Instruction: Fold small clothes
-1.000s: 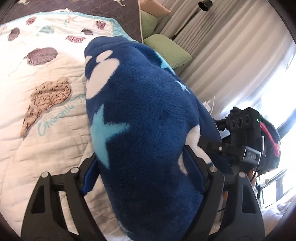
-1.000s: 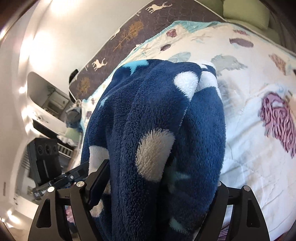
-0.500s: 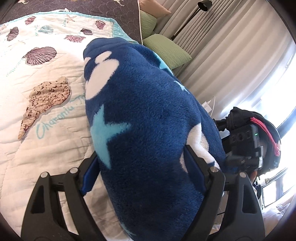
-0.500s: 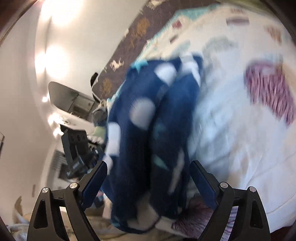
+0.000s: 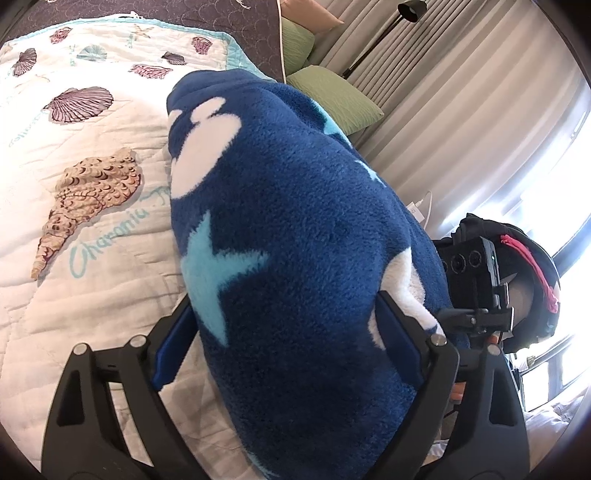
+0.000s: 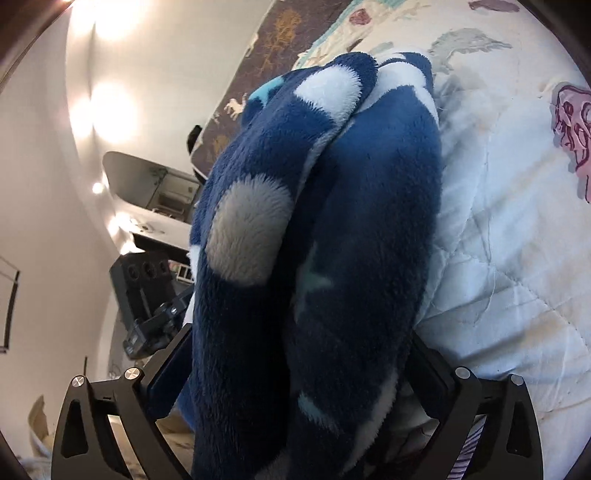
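A folded dark blue fleece garment with white spots and pale blue stars lies as a thick bundle on the shell-print quilt. My left gripper straddles its near end. Both pads still touch the pile while the jaws are opening. In the right wrist view the same garment shows its folded edges. My right gripper surrounds that end with its jaws opening wide, and a gap shows beside its left pad. Each view shows the other gripper's black body beyond the bundle, the right one and the left one.
Green pillows lie at the head of the bed, with grey curtains and a floor lamp behind them. A brown coverlet with deer borders the quilt. A white shelf unit stands by the wall.
The right gripper let go of the fleece, pulled back, then came forward around the bundle again with wider jaws. The left gripper stayed put and its fingers spread slightly.
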A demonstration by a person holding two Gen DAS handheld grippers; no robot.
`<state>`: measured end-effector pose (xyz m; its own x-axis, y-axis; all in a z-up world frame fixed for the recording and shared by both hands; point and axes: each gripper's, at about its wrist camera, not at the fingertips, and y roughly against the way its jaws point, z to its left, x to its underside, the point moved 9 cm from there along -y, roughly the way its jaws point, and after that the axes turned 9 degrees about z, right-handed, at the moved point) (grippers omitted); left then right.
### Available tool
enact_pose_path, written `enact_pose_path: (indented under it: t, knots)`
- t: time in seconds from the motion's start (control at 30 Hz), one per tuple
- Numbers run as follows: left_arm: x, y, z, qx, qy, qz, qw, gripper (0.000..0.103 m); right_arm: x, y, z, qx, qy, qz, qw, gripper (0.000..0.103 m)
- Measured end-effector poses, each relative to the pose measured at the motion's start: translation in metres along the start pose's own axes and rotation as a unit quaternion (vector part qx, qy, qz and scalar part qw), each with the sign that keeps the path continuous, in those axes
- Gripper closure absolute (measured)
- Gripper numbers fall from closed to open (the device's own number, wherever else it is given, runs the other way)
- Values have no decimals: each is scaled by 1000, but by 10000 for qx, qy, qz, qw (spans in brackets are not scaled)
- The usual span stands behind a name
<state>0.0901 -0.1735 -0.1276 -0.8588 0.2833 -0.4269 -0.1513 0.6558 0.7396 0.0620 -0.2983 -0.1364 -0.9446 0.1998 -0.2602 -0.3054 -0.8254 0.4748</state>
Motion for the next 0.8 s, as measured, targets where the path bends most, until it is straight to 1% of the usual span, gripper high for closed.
enact_pose_path:
  t: [0.13,0.23,0.33,0.37,0.43,0.47,0.5,0.53,0.57,0.63,0.67,0.73,0.8]
  knots:
    - [-1,-1,1,18,-10,26,10000,10,17,18,-5,-136,65,-67,9999,0]
    - [-3,-2,2,-2,-51,31,10000,7,26,30,-5,-117,96,-162,9998,0]
    - [-6,-5,3,52,-25,47,10000,5,22,32,-12,-253,-22,-190,9995,0]
    - [-6,-7,3,106,13,56,9999,5,16,29,-16,-296,-107,-174,9994,0]
    - [-6,-11,5,246,105,93,9996,5,17,24,-14,-483,-60,-95,9988,0]
    - [-5,-12,5,315,152,113,9993,10,14,20,-10,-537,-55,-76,9985,0]
    - [-4,-10,3,421,183,114,9989,15,11,14,-7,-481,-43,-60,9988,0]
    - [-4,-5,2,453,187,69,9988,20,9,8,-2,-404,41,-9,9992,0]
    - [-4,1,0,404,147,18,9991,25,11,2,9,-452,193,73,9988,0]
    - [-3,14,-2,343,75,-78,9994,30,17,-3,27,-827,244,196,9961,0]
    - [-2,21,-3,314,46,-136,9994,32,21,-6,32,-964,185,249,9949,0]
    - [2,37,-8,194,-83,-255,9995,33,27,-13,42,-1232,126,403,9915,0]
    - [10,50,-6,33,-135,-308,9994,33,32,-20,51,-1358,153,508,9893,1]
